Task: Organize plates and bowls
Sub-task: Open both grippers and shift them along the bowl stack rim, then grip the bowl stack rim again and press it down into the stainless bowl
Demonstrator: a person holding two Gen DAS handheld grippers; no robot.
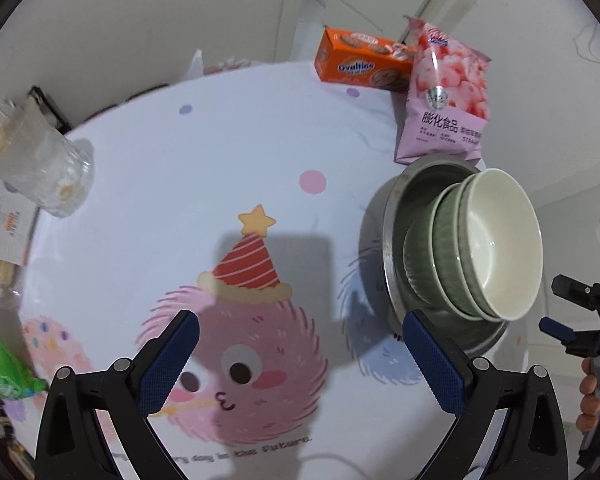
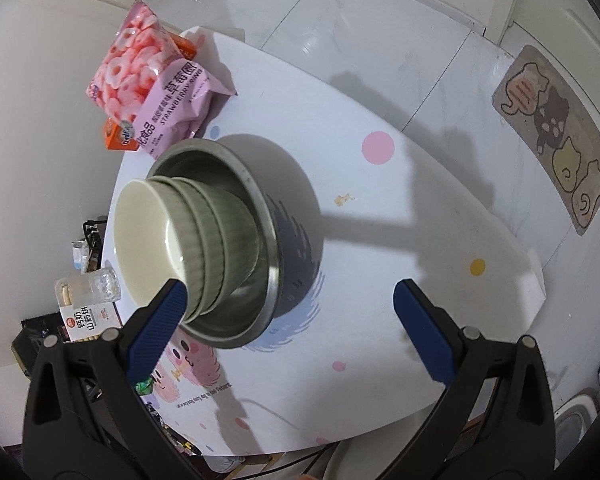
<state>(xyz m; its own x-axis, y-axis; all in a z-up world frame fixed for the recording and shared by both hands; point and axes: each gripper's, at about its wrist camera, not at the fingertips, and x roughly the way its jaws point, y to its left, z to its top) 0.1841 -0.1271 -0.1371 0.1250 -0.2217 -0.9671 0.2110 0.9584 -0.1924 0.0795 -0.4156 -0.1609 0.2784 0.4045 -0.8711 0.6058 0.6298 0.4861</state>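
A stack of green ribbed bowls [image 1: 452, 256] with cream insides sits nested in a metal bowl [image 1: 392, 236] at the right edge of the table. In the right wrist view the same green bowls [image 2: 212, 232] rest in the metal bowl [image 2: 272, 248]. My left gripper [image 1: 300, 364] is open over the pink cartoon print, to the left of the stack, with nothing between its fingers. My right gripper [image 2: 290, 320] is open too, its left fingertip [image 2: 168, 300] close in front of the bowls' rim. The right gripper also shows in the left wrist view, at the far right [image 1: 572, 320].
An orange Ovaltine box [image 1: 360, 64] and a pink strawberry snack bag [image 1: 448, 92] lie behind the bowls. A glass [image 1: 40, 164], a biscuit pack [image 1: 0, 224] and a green packet [image 1: 4, 372] sit at the table's left. A floor mat [image 2: 556, 136] lies beyond the table.
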